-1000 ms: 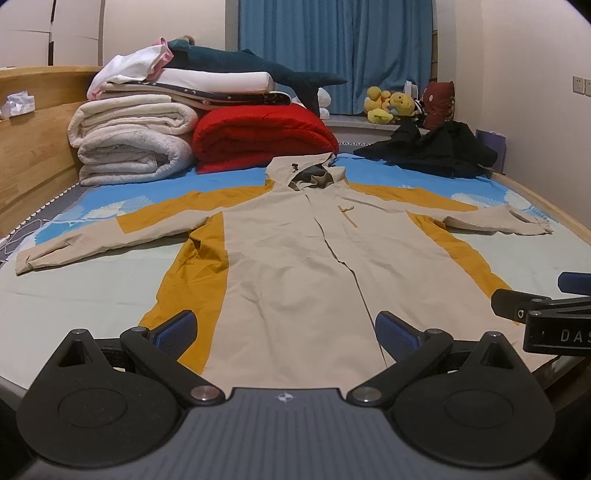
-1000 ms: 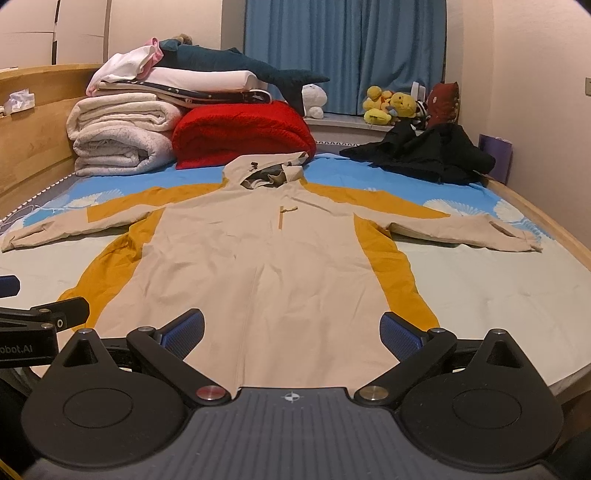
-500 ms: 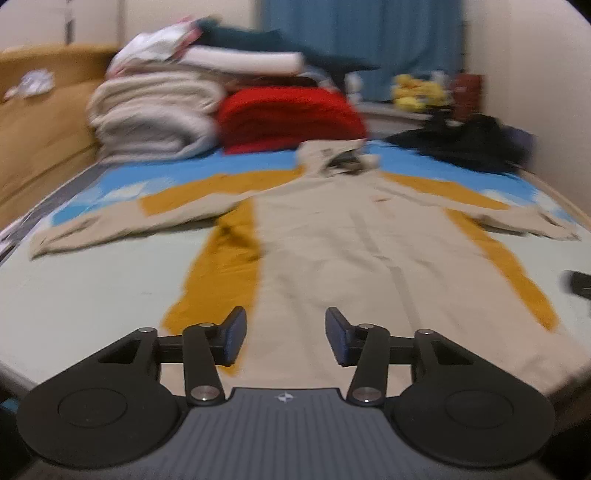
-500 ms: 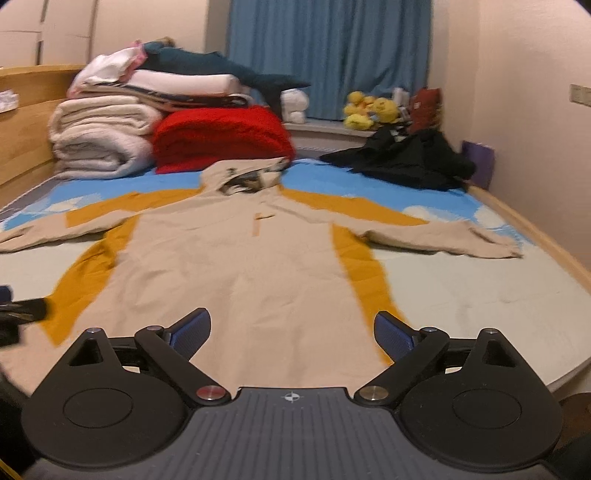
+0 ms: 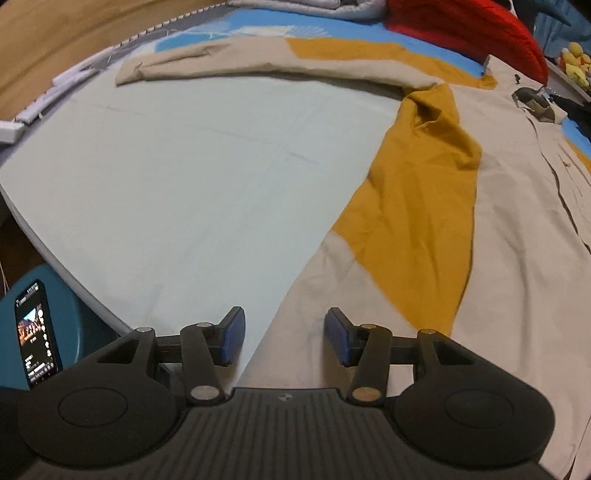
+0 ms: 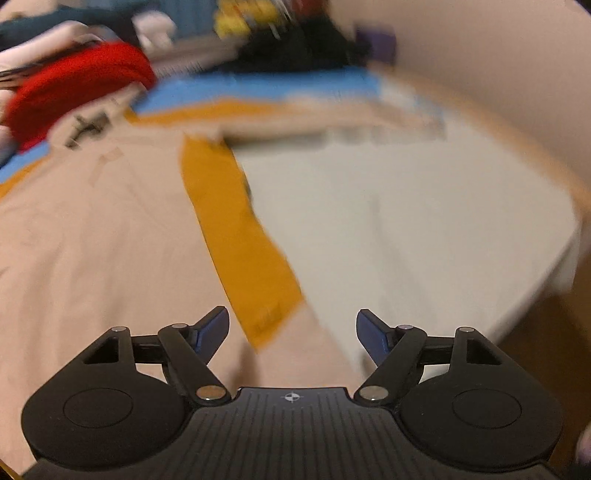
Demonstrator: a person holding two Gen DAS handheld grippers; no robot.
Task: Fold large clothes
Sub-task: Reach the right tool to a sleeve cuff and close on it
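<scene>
In the left wrist view, a broad stretch of pale sheet (image 5: 192,177) lies bare between the coat (image 5: 424,206) body and its outstretched sleeve (image 5: 229,61), leaving room beside the hem. Past the bed's near edge a phone (image 5: 35,334) rests on a teal stool (image 5: 74,317), close to the left hand-held gripper (image 5: 284,338). A red quilt (image 5: 465,26) blocks the far end. In the blurred right wrist view, bare sheet (image 6: 406,221) spreads right of the coat's orange panel (image 6: 236,236), ahead of the right hand-held gripper (image 6: 291,332); dark clothes (image 6: 295,51) crowd the far corner, and a wall (image 6: 498,66) bounds that side.
</scene>
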